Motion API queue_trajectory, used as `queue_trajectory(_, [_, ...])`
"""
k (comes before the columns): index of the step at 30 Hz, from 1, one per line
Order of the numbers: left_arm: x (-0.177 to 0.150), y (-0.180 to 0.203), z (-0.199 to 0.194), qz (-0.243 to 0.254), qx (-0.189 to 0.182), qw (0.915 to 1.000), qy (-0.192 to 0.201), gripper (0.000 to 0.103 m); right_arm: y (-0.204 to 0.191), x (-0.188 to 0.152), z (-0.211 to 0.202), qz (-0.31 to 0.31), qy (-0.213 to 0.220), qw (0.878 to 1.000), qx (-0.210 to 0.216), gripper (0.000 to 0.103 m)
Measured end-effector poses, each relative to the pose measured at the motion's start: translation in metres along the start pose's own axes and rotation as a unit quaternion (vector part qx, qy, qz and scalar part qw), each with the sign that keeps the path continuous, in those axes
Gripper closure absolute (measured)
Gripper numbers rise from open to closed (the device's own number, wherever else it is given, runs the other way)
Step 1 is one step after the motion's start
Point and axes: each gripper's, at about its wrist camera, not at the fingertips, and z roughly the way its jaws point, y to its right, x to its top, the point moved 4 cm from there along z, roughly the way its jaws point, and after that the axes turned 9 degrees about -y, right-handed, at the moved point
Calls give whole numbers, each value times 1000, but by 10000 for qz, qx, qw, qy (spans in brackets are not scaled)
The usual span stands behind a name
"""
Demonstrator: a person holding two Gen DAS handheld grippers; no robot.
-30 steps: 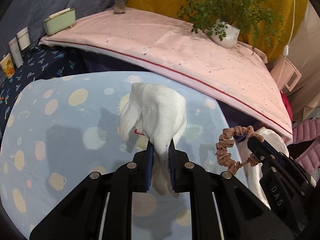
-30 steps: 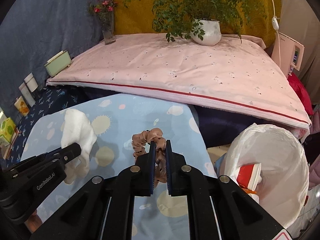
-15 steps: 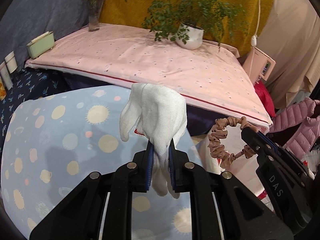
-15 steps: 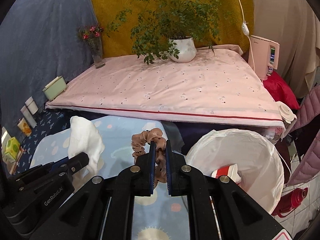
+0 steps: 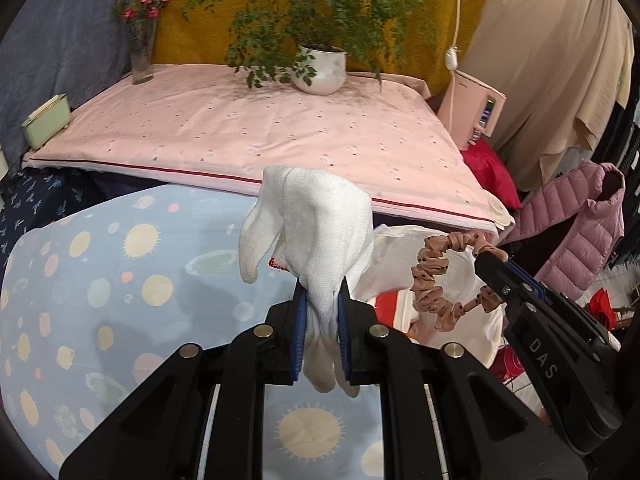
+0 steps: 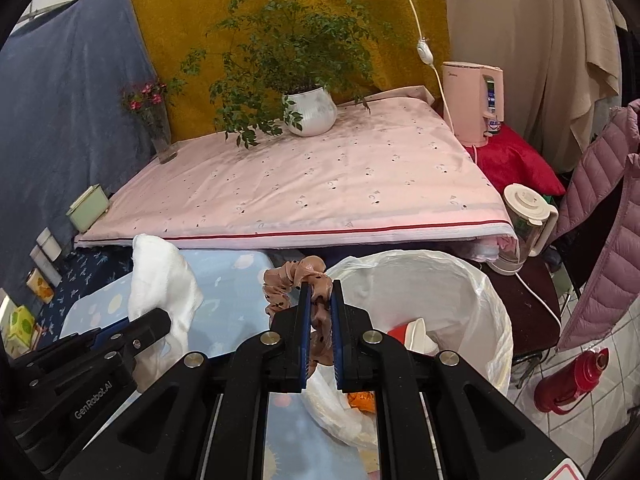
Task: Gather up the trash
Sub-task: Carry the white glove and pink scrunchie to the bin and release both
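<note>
White glove (image 5: 316, 232) pinched in the left gripper (image 5: 322, 312) above the blue table (image 5: 120, 272); brown scrunchie (image 6: 298, 280) clamped in the right gripper (image 6: 320, 304) — only the right view shows the lined bin (image 6: 492, 308) fully, holding red-and-white trash (image 6: 412, 332).

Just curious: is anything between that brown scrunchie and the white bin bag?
No, just open air. In the right wrist view the scrunchie, clamped in the right gripper, hangs beside the bin bag's open mouth.
</note>
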Motion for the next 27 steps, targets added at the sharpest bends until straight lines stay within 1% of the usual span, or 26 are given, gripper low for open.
queue_trajectory(14, [-5,61,23,448,-218,9985,-236,89,59,-10,0,427,-49,9990,-158,94])
queue_trajectory(22, [-7,82,38,609,-267,9971,-360,88,85,-16,6,598,-128,9978,-238,94])
queue_trajectory(27, [-8,89,48,634,-307,9965,-457,87,92,-18,12,644,-202,9974,-247,94])
